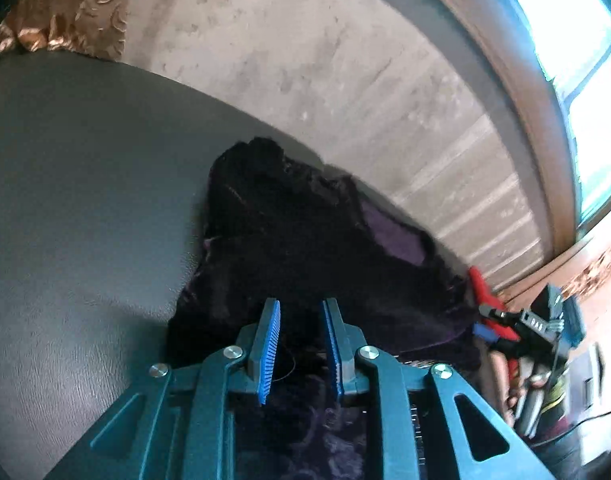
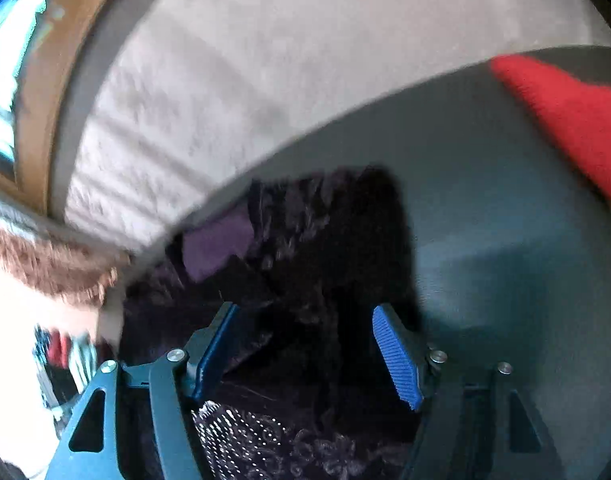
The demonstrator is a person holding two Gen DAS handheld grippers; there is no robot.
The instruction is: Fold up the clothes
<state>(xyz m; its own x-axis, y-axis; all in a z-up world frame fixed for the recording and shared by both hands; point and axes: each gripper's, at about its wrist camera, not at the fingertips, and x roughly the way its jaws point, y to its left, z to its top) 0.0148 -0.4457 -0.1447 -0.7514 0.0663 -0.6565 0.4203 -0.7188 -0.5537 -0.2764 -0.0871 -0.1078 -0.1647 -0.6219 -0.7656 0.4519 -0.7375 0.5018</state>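
Garment (image 1: 305, 240): dark purple, bunched on grey worktop (image 1: 85, 200) near far edge | left gripper (image 1: 301, 344): narrow gap, over cloth, grasp unclear | right gripper (image 2: 305, 352): released, wide | handling: likely soft, limp, light; pinch at hem or corner | red cloth (image 2: 565, 120): apart.

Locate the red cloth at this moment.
In the right wrist view the red cloth lies at upper right on the grey table, apart from the dark purple garment at centre.
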